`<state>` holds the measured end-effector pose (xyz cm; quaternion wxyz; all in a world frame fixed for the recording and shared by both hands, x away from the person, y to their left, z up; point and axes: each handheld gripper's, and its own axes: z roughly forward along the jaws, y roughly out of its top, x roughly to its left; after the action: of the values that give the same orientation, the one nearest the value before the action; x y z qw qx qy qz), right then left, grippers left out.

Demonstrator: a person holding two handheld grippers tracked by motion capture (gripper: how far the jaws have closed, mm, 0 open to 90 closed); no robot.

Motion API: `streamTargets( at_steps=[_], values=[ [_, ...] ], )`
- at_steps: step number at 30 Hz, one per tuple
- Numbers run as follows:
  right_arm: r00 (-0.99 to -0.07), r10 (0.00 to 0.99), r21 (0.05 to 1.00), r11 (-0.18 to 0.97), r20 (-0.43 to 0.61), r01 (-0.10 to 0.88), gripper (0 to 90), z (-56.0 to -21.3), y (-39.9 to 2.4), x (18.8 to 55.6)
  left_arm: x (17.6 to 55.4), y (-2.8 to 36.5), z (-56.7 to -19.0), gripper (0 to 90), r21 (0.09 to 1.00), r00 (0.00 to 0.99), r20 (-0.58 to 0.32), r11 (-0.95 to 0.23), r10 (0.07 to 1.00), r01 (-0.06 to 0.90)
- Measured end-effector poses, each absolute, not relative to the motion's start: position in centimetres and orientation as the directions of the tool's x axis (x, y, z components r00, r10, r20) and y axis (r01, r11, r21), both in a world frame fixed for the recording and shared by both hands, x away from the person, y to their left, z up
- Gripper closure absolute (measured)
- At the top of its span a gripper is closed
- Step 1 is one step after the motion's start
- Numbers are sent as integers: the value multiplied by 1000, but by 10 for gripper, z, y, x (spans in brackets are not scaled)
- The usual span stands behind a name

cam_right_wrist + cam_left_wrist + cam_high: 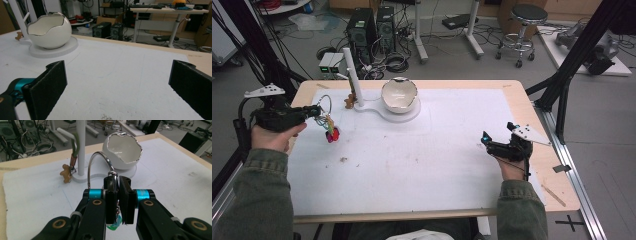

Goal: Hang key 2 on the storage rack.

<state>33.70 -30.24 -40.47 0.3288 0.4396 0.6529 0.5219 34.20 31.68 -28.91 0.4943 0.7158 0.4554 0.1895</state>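
Left gripper (117,195) jaws clamp a keyring (100,165) above the tabletop (437,160). Right gripper (117,85) jaws wide, nothing between, near the bowl (48,30)

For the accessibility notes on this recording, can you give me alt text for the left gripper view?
The left tool is shut on a silver key ring with trinkets hanging below, held above the white mat. Beyond stand a white eggshell-shaped bowl and a white post with a small brown charm hanging from it.

even, soft indoor light; faint shadows; all frames slightly blurred.
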Motion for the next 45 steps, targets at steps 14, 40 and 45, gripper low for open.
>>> streamTargets(
  at_steps=[14,40,45],
  values=[
    [-400,916,971,71,28,230,7,-405,-302,337,351,306,-268,840,896,536,-161,-106,828,432],
    [-400,916,970,73,26,230,7,-405,-302,337,376,281,-227,840,905,588,-109,-164,802,392],
    [-401,916,970,74,25,230,7,-405,-302,337,389,276,-222,840,907,590,-113,-159,800,389]
  ],
)
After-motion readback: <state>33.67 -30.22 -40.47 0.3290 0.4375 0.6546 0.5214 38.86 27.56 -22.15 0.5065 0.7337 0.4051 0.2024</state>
